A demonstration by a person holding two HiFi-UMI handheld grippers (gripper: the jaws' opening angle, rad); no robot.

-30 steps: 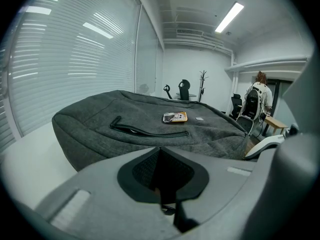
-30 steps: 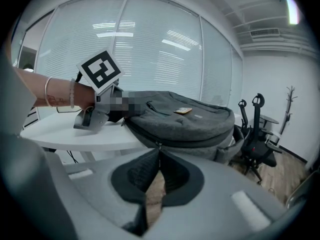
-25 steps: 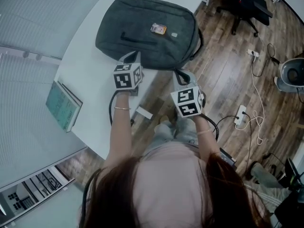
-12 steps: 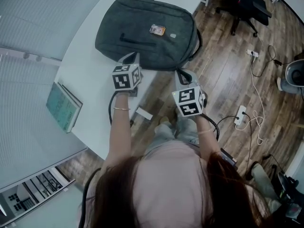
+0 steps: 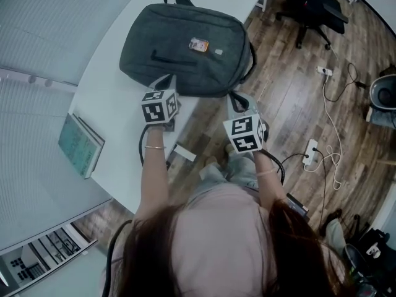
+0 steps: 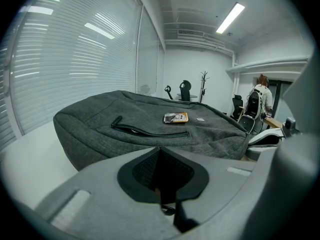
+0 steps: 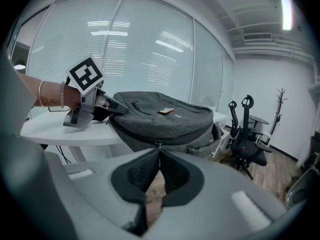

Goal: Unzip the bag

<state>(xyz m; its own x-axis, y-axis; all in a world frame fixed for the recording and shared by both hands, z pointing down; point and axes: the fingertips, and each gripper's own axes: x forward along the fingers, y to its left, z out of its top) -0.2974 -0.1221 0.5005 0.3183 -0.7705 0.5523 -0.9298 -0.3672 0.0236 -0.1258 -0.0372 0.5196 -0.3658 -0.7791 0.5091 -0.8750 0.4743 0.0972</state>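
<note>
Lying on the counter (image 5: 117,113), the gray bag (image 5: 185,48) has the left gripper (image 5: 166,79) pinched on its edge and the right gripper (image 5: 236,97) clamped on its zipper pull (image 7: 159,145).

A grey bag (image 5: 185,48) lies flat on the white counter (image 5: 117,122), its far handle pointing away. The left hand-held gripper (image 5: 164,83) meets the bag's near edge; the right hand-held gripper (image 5: 236,99) sits at its near right corner, over the wooden floor (image 5: 291,98). From this height it is hard to tell whether either one actually grips the fabric. A teal book (image 5: 80,145) lies well to the left.
</note>
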